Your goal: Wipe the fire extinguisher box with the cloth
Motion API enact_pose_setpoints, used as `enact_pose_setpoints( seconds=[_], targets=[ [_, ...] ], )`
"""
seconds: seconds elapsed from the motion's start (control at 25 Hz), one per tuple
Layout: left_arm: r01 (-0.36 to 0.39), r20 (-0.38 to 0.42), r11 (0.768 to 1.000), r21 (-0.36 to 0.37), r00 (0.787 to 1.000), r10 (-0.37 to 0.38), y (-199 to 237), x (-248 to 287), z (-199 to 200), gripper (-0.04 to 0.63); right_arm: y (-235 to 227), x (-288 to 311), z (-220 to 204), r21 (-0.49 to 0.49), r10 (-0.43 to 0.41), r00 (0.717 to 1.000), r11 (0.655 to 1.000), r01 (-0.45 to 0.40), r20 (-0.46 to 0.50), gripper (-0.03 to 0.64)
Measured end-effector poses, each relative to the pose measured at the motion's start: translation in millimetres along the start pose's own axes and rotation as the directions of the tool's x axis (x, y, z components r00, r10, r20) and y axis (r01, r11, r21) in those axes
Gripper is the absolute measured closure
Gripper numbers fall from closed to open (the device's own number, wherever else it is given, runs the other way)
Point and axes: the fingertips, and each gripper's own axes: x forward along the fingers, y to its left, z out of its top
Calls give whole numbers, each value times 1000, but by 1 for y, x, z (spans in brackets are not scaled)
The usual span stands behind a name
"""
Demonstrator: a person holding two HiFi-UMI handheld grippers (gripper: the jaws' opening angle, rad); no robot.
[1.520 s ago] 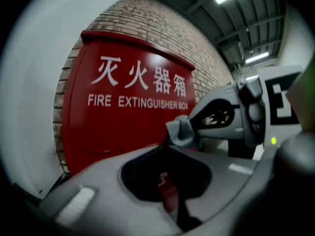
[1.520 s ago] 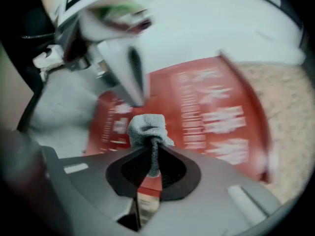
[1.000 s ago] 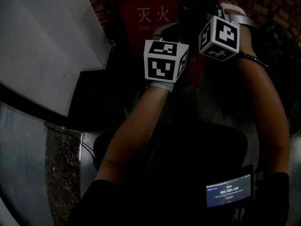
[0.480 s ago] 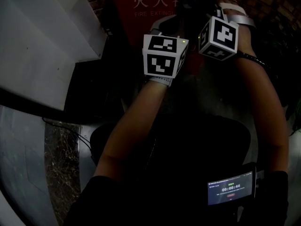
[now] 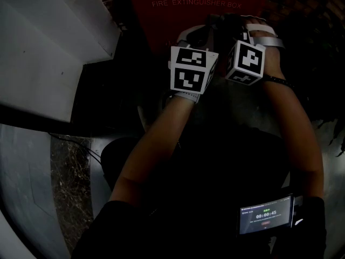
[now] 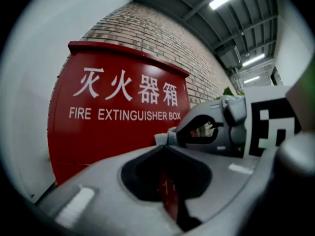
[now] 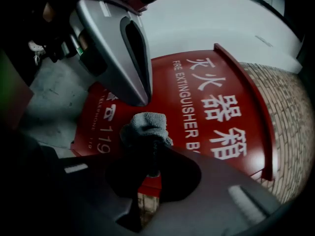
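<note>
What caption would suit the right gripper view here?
Right claw clamping a grey cloth in front of the red fire extinguisher box, the left claw close beside.

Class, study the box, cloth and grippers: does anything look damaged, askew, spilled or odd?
Nothing stands out. The fire extinguisher box stands upright, its front undamaged; the cloth is bunched in the right gripper; the left gripper is shut, empty.

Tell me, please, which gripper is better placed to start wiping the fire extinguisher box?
The right gripper: its jaws are shut on the grey cloth, right in front of the red fire extinguisher box. The left gripper has its jaws together with nothing between them.
</note>
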Motion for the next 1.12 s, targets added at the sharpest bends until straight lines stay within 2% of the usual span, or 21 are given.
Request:
enact_pose_setpoints(
  seconds=[0.16, 0.4, 0.68, 1.12],
  targets=[
    [11, -34, 1000, -3, 999, -11, -6, 7, -28, 594, 28, 9, -3, 19, 7, 1000, 1000, -7, -2, 583],
    [15, -85, 1000, -23, 996, -16, -6, 15, -65, 594, 34, 8, -7, 86, -30, 1000, 996, 31, -4, 583],
    [5, -98, 999, -40, 995, -8, -1, 20, -83, 594, 79, 25, -8, 108, 31, 999, 994, -33, 24, 583],
    [3, -244, 998, -56, 970, -17, -2, 25, -164, 594, 159, 50, -13, 64, 175, 984, 983, -173, -20, 583]
  ],
)
